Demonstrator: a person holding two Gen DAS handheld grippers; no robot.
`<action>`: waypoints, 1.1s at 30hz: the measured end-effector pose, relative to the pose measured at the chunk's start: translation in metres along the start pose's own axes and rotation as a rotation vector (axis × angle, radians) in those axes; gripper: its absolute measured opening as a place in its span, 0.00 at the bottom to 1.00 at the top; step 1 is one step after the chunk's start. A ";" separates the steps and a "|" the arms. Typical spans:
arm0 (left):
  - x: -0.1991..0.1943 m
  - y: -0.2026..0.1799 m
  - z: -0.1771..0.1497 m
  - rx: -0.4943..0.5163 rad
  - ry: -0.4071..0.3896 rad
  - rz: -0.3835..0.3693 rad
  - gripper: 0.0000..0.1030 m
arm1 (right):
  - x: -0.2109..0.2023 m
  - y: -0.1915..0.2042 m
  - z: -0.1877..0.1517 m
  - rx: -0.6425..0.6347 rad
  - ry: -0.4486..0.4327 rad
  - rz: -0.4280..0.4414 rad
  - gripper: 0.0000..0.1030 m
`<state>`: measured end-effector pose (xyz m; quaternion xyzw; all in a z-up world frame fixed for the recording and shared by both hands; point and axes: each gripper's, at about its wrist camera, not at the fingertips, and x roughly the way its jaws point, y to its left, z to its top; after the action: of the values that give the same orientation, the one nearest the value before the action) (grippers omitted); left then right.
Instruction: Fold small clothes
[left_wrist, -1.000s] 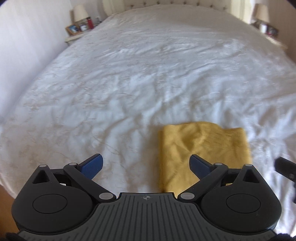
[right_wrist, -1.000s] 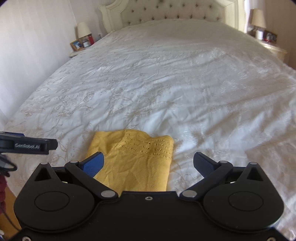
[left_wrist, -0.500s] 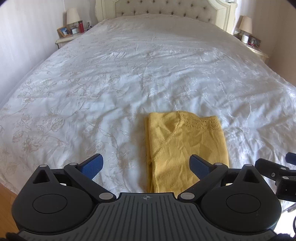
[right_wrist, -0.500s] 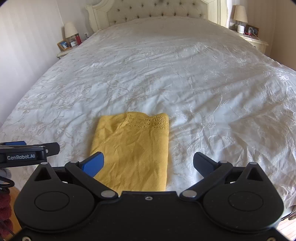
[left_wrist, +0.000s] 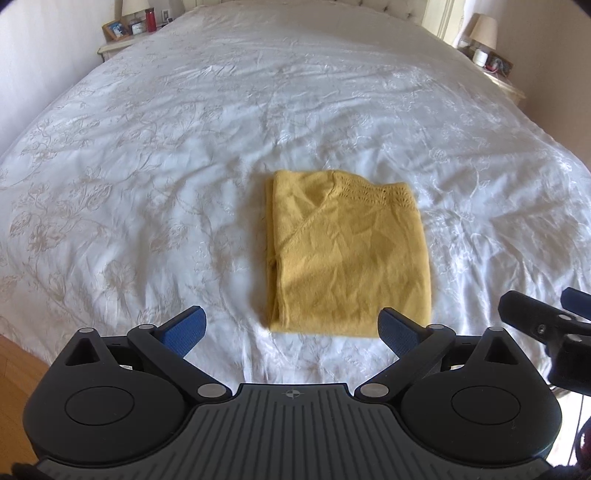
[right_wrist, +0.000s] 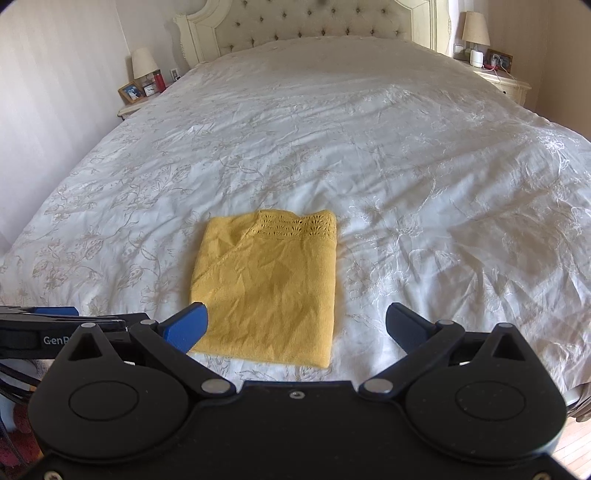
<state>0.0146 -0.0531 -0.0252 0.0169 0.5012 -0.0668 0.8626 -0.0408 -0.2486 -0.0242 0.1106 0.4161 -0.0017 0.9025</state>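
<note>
A folded yellow knit garment (left_wrist: 349, 254) lies flat on the white bedspread (left_wrist: 166, 166) near the bed's front edge; it also shows in the right wrist view (right_wrist: 267, 286), with a lace-patterned band along its far edge. My left gripper (left_wrist: 293, 326) is open and empty, held above and in front of the garment's near edge. My right gripper (right_wrist: 297, 325) is open and empty, to the right of the left one, also short of the garment. Neither touches the cloth.
The bed has a tufted headboard (right_wrist: 310, 22). Nightstands with lamps and small items stand at the left (right_wrist: 142, 92) and right (right_wrist: 502, 79) of it. Wooden floor (left_wrist: 14, 358) shows past the bed's near edge. The right gripper shows at the left view's edge (left_wrist: 543, 325).
Both grippers have pulled back and up from the garment, which now lies farther ahead and fully in view. The garment itself has not moved.
</note>
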 end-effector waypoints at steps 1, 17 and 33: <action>0.001 0.000 -0.001 -0.002 0.004 0.007 0.98 | 0.000 0.000 0.000 0.006 0.001 0.001 0.99; 0.010 0.005 0.002 -0.004 0.046 0.033 0.98 | 0.006 -0.006 -0.002 0.054 0.034 0.009 0.99; 0.018 0.007 0.003 -0.004 0.074 0.035 0.98 | 0.016 -0.005 -0.001 0.069 0.061 0.024 0.99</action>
<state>0.0274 -0.0484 -0.0398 0.0264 0.5324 -0.0502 0.8446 -0.0317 -0.2516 -0.0376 0.1466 0.4417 -0.0019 0.8851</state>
